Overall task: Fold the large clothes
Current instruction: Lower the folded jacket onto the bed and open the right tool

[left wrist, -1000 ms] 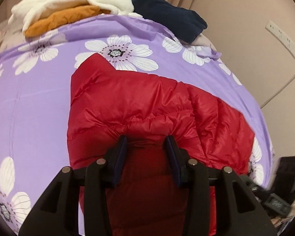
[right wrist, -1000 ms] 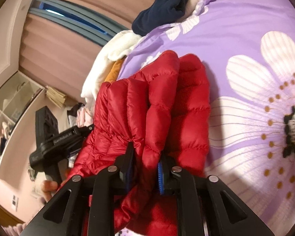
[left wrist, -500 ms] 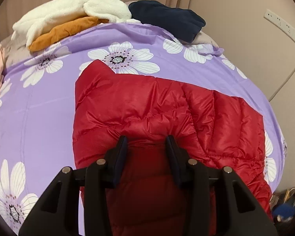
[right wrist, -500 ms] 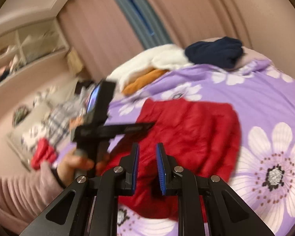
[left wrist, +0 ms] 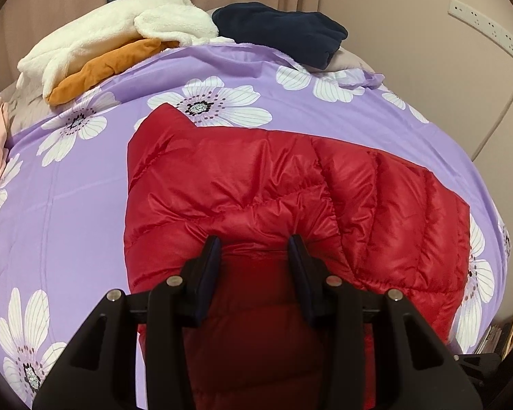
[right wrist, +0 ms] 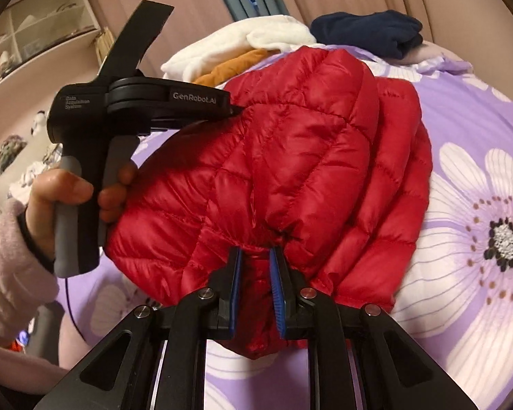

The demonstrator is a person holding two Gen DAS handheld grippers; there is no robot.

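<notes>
Over on the left, the left gripper [left wrist: 254, 249] has its fingers set fairly wide with a thick fold of the red down jacket [left wrist: 256, 188] bunched between them; it looks pinched there, though from that view alone I cannot be sure how firmly. The jacket lies across the purple flowered bedspread [left wrist: 68, 205], spreading away from that gripper and off to its right, so its long axis runs roughly side to side along the near edge of the bed. Moving right, the right gripper [right wrist: 254, 256] has its blue-padded fingers drawn in narrow on a gathered hem of the same jacket [right wrist: 290, 143], which billows up in front of it, lifted clear of the bedspread [right wrist: 478, 130] on that side. Both grippers sit on the near edge, the left one visible beside the cloth in the right-hand view [right wrist: 236, 111]. I'd judge the next fold goes away from the person, toward the white fleece [left wrist: 119, 30], orange garment [left wrist: 102, 71] and navy garment [left wrist: 280, 30] piled at the far side.
</notes>
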